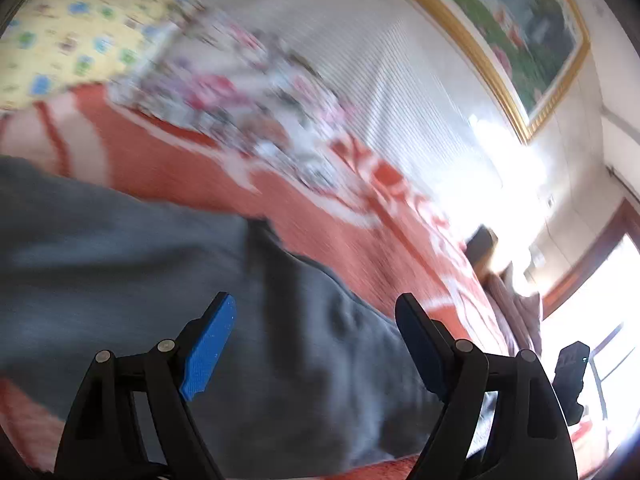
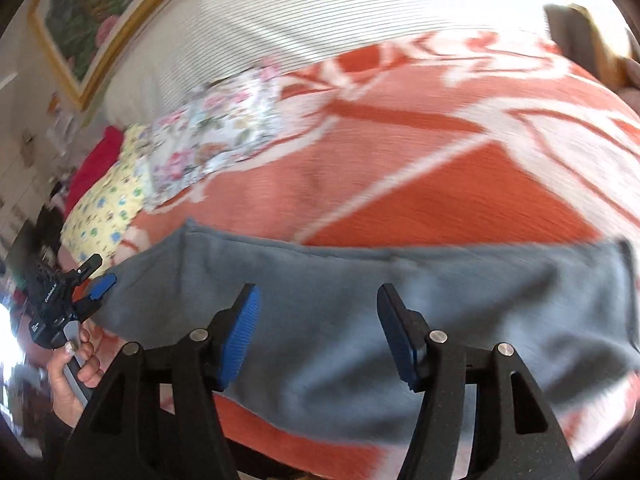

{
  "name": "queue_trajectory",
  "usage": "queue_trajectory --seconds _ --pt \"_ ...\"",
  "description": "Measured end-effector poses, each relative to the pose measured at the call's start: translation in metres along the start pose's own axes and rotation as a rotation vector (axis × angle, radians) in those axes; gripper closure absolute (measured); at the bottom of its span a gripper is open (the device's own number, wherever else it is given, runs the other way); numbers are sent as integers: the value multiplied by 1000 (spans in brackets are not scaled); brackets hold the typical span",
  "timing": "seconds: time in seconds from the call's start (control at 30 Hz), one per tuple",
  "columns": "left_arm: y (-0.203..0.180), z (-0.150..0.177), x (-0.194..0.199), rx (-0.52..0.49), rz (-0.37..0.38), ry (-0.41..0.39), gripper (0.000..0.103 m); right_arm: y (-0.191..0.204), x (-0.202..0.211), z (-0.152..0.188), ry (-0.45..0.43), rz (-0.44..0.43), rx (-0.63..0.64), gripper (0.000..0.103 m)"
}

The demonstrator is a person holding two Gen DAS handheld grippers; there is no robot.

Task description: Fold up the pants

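Grey pants [image 2: 360, 296] lie flat across the near part of an orange and white patterned bedspread [image 2: 400, 184]. My right gripper [image 2: 318, 304] is open and empty, just above the middle of the pants. My left gripper [image 1: 316, 316] is open and empty above the pants [image 1: 120, 272] near their end. It also shows in the right wrist view [image 2: 96, 284], at the left end of the pants, held by a hand. My right gripper shows as a dark shape at the lower right of the left wrist view [image 1: 572, 380]. Both views are motion blurred.
A floral cloth [image 2: 216, 136], a yellow patterned pillow [image 2: 108, 200] and a red item [image 2: 96, 160] lie at the far left of the bed. A white ribbed headboard [image 2: 320, 20] and a gold-framed picture [image 2: 88, 12] stand behind. A bright window [image 1: 600, 320] is to the right.
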State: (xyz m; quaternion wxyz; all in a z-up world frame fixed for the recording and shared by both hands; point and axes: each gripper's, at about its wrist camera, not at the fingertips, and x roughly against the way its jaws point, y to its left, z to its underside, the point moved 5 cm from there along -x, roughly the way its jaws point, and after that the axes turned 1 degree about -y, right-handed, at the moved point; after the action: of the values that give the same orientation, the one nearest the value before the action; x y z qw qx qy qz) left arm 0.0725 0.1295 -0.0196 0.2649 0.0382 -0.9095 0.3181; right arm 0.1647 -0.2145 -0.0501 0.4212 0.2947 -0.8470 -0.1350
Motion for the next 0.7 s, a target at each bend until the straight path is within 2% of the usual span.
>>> queue_trajectory --seconds 0.2,0.4,0.57,0.7 --pt "-74 32 -63 -102 100 184 20 -66 43 18 -44 92 -138 40" --pt "-175 65 -116 -328 200 357 20 -117 71 49 -59 155 -265 38" --pt "-241 90 -152 -459 253 456 20 -154 83 69 -77 174 -378 38" --pt "-283 113 -175 -566 283 529 20 -175 91 72 -124 155 -463 38"
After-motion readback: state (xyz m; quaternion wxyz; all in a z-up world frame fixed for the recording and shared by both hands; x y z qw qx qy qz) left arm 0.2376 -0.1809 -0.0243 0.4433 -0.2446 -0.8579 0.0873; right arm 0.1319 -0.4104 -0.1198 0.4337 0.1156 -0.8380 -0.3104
